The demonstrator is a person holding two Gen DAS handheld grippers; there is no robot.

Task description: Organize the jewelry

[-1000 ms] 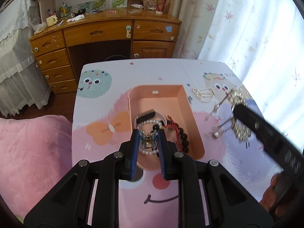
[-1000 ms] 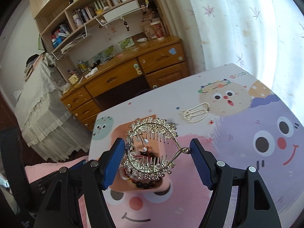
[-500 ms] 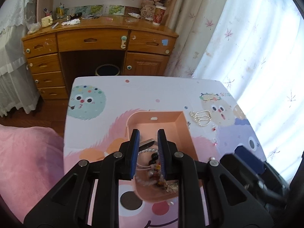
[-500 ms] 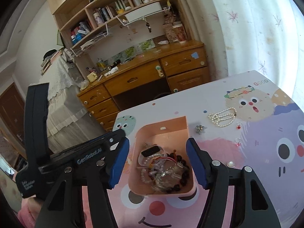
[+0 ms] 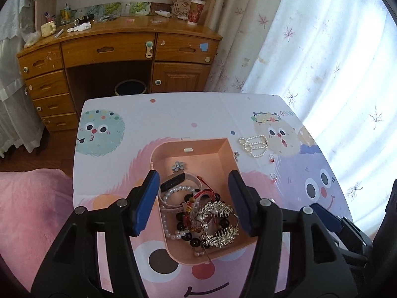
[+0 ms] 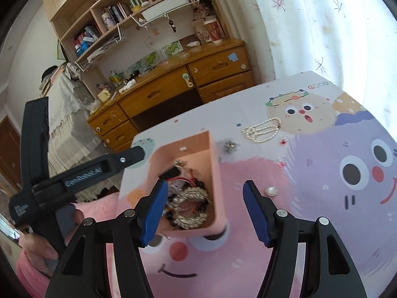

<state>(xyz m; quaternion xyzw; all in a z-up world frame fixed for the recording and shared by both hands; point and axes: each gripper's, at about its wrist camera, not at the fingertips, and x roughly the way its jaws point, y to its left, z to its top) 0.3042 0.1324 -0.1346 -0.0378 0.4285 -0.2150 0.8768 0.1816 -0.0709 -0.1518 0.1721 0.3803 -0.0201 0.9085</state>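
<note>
Several pieces sit piled in the pink box, the silver tiara on top, while the pearl necklace and small rings lie loose on the surface. Both the left gripper and right gripper hang with fingers spread wide and empty. Risk, I'd say: those tiny rings slip from a pinch, or tiara teeth snag the beads.

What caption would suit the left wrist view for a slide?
Open left claw above the pink box of jewelry, tiara inside; pearl chain on the table.
</note>
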